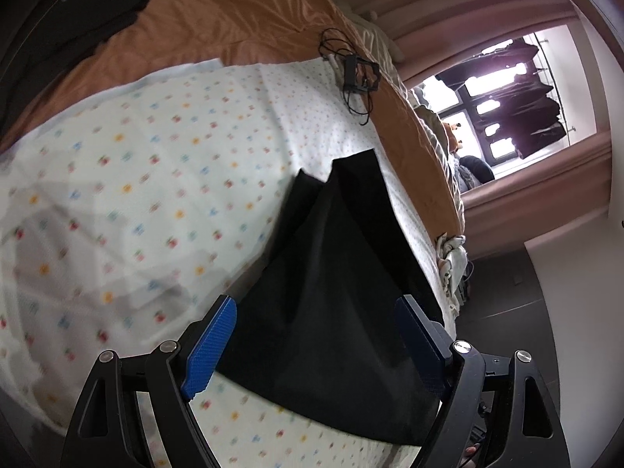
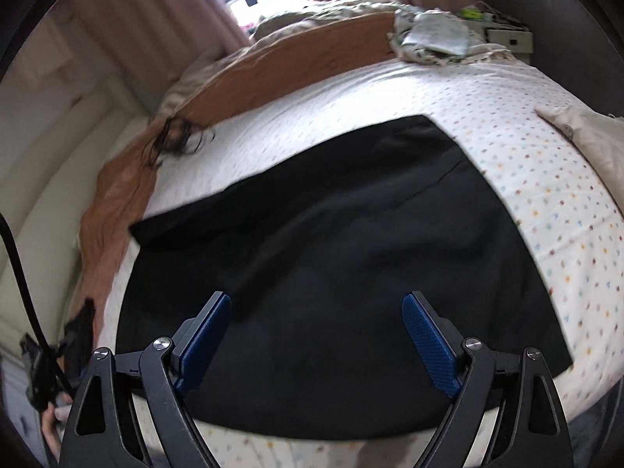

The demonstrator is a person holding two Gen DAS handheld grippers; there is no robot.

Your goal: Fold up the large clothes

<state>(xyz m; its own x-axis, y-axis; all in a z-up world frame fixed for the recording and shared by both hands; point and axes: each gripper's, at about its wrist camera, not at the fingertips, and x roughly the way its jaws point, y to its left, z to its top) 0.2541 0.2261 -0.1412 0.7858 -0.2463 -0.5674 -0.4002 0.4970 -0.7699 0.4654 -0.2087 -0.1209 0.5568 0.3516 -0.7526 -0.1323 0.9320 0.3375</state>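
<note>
Covering most of the bed is a big white sheet with tiny coloured dots (image 2: 526, 163), and it shows in both views. Next to it, on the far side, lies a wide orange-brown blanket (image 1: 234, 11) with soft wrinkles. Pink curtains (image 1: 487, 7) hang by a bright window (image 1: 503, 101) past the bed.

On the dotted sheet lies the large black cloth garment (image 2: 331, 257). It is spread out flat, and one long black strip of it sticks out toward the orange-brown blanket. In the left wrist view the same black cloth (image 1: 335, 304) has a fold that makes a little peak at its far end.

The right claw (image 2: 316, 341) sits just above the near part of the black cloth. Its two blue pads (image 2: 429, 347) are spread wide apart, and nothing is held between them. The black cloth fills the whole gap between the pads and runs on far past them.

The left claw (image 1: 318, 345) is also wide open, with its blue pads (image 1: 208, 351) far apart and nothing in its grip. The black cloth lies right between and beyond them, near the edge of the bed.

A crumpled pile of pale printed cloth (image 2: 436, 39) sits at the far end of the bed. A small black frame with thin black wires (image 1: 358, 74) rests where the dotted sheet meets the orange-brown blanket.
</note>
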